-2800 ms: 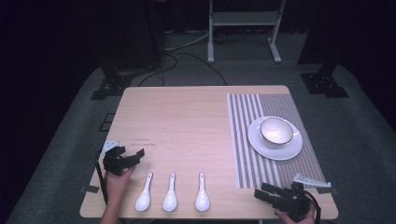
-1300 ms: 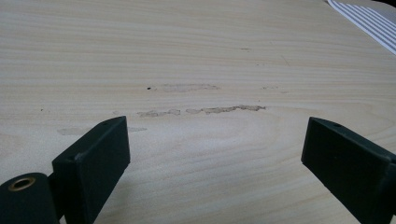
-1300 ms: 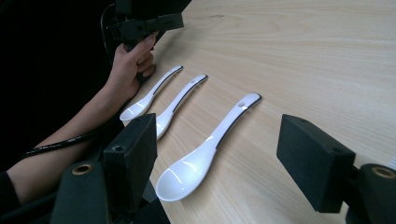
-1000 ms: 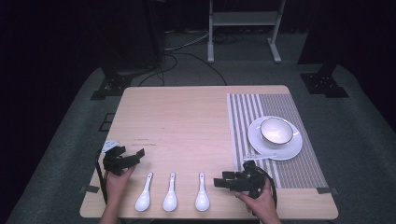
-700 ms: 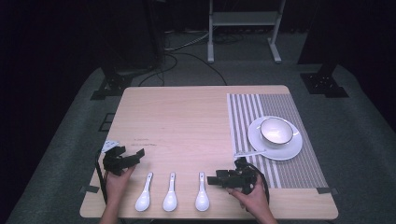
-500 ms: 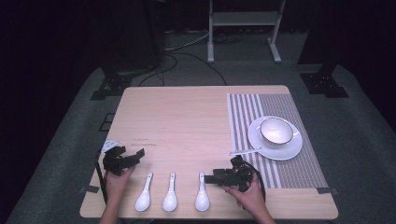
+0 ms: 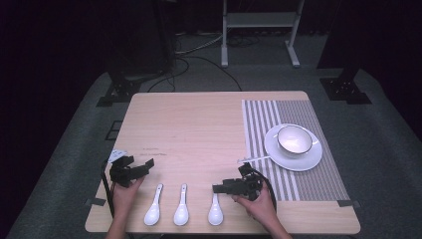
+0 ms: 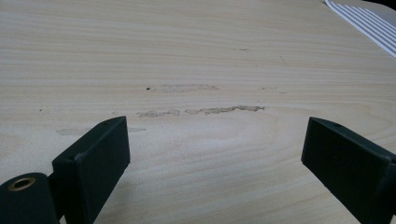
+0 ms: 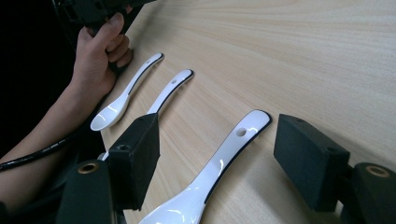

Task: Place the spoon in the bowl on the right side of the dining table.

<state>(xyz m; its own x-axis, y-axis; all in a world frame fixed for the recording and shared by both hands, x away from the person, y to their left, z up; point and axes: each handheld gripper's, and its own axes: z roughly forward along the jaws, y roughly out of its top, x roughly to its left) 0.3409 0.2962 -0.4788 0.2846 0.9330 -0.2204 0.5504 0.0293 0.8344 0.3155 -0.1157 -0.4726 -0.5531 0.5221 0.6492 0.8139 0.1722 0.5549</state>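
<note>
Three white ceramic spoons lie in a row near the table's front edge: left (image 7: 153,209), middle (image 7: 181,208) and right (image 7: 215,210). My right gripper (image 7: 219,189) points left, low over the right spoon's handle. In the right gripper view it (image 9: 219,140) is open, with a jaw on each side of that spoon's handle (image 9: 233,142) and not touching it. The middle spoon (image 9: 170,88) and left spoon (image 9: 123,98) lie beyond. My left gripper (image 7: 145,167) rests at the front left, open (image 8: 215,149) over bare wood.
A striped placemat (image 7: 259,124) covers the table's right side. On it stands a white plate (image 7: 298,164) holding a white bowl (image 7: 294,138). A small white strip (image 7: 251,159) lies at the mat's edge. The person's left hand (image 9: 98,51) is near the left spoon.
My right gripper has travelled from the front right corner leftward to the right spoon and now straddles its handle. The left gripper and all spoons stay put.
</note>
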